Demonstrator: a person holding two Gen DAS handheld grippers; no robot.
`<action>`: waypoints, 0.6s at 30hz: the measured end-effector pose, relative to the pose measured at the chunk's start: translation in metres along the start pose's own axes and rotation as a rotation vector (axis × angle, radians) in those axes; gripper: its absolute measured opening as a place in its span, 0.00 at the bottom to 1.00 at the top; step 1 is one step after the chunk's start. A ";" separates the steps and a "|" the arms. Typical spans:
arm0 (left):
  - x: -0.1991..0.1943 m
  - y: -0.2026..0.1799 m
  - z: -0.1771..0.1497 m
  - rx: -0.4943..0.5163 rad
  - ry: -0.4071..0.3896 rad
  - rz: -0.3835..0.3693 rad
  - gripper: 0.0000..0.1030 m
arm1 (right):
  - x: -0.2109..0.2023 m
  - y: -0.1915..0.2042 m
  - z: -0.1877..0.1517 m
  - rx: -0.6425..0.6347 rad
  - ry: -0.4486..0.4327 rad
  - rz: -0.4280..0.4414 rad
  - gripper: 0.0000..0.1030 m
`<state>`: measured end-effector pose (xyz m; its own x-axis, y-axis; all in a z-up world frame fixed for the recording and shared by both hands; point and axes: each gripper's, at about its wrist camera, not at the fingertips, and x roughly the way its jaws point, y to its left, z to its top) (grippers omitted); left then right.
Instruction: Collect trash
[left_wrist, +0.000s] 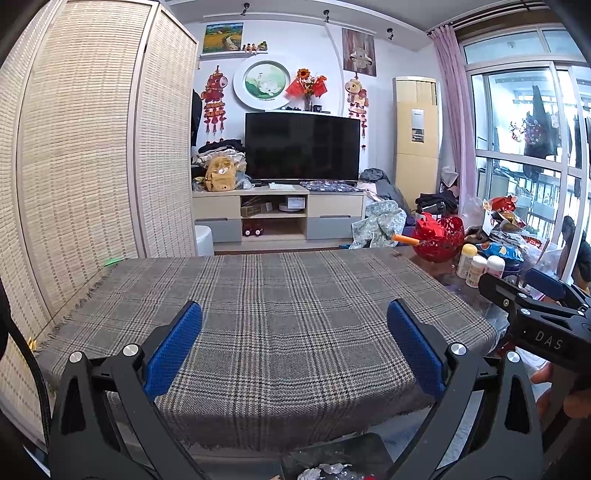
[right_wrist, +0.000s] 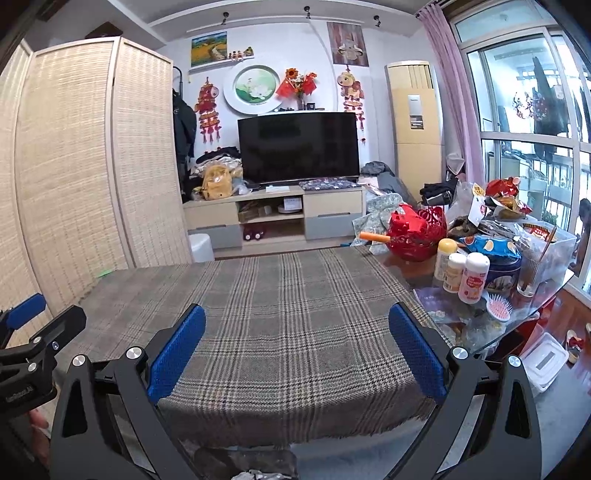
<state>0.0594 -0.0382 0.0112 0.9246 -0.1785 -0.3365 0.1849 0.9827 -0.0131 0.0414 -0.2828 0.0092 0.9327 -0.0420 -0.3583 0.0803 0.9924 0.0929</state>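
While both the left gripper (left_wrist: 294, 341) and right gripper (right_wrist: 297, 345) stand wide apart and empty above the bare plaid cloth (left_wrist: 273, 314), we judge collection largely finished, crumpled trash (left_wrist: 325, 470) lying in the dark bin (left_wrist: 369, 448) below the table's near edge.

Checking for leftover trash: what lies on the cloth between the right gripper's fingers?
Nothing: between the right gripper fingers only bare plaid tablecloth shows, in the right wrist view.

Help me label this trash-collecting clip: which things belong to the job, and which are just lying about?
Job: left gripper, open; right gripper, open; dark container below the table edge; crumpled scraps inside it.

Lying about: red basket, white bottles, blue snack bag, pink hairbrush, television.
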 end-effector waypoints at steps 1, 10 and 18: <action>0.000 0.000 0.000 0.000 -0.001 0.000 0.92 | 0.001 0.000 -0.001 -0.002 0.003 0.001 0.97; 0.001 -0.001 0.000 0.001 -0.001 0.000 0.92 | 0.002 0.000 -0.001 0.000 0.003 0.003 0.97; 0.001 -0.003 0.001 0.000 -0.002 0.010 0.92 | 0.000 0.000 0.000 0.003 0.001 0.002 0.97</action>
<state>0.0600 -0.0413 0.0117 0.9273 -0.1687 -0.3343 0.1755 0.9844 -0.0100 0.0418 -0.2825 0.0088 0.9326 -0.0399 -0.3587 0.0797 0.9921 0.0968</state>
